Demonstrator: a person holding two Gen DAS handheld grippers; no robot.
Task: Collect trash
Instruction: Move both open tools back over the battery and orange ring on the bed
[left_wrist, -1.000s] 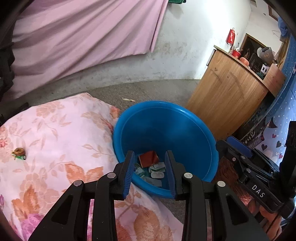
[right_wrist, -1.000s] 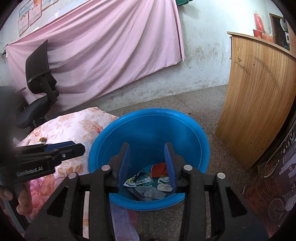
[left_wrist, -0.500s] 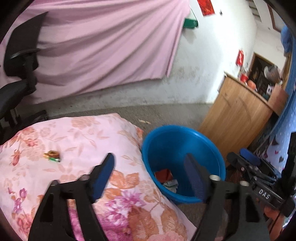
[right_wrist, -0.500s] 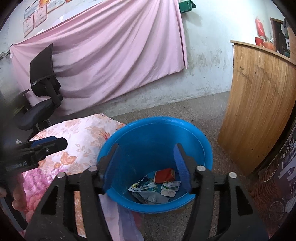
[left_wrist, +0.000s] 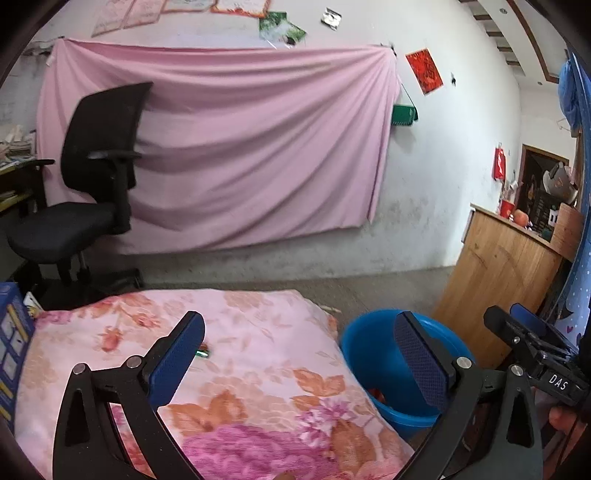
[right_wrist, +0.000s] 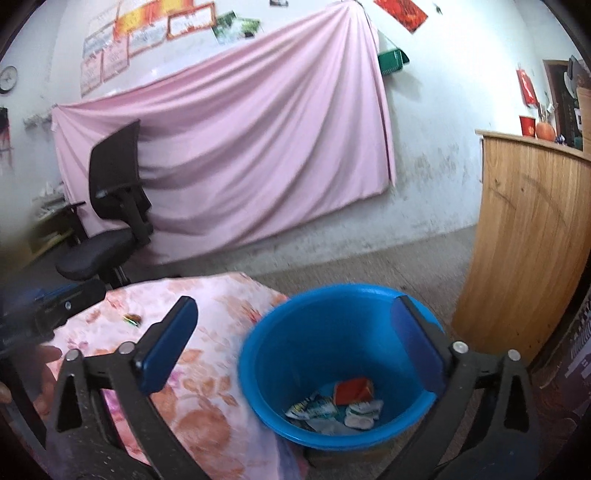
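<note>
A blue basin (right_wrist: 325, 328) stands on the floor beside a floral-covered bed or table (left_wrist: 258, 373). In it lie a red wrapper (right_wrist: 352, 391) and several white-green wrappers (right_wrist: 325, 410). A small green-brown scrap (left_wrist: 203, 353) lies on the floral cloth, also small in the right wrist view as the scrap (right_wrist: 132, 319). My left gripper (left_wrist: 297, 325) hovers over the cloth's right part, its jaws opening wide with nothing between them. My right gripper (right_wrist: 294, 306) hangs above the basin's near rim, jaws also opening and empty. In the left wrist view, the basin (left_wrist: 369, 354) sits at lower right.
A black office chair (left_wrist: 92, 184) stands at the back left before a pink hanging sheet (left_wrist: 240, 147). A wooden counter (right_wrist: 535, 240) rises right of the basin. A blue box (left_wrist: 11, 350) sits at the cloth's left edge. Bare floor lies behind the basin.
Both grippers opened from nearly shut to wide and lifted back from the basin. The left one swung left, so it now faces the floral cloth.
</note>
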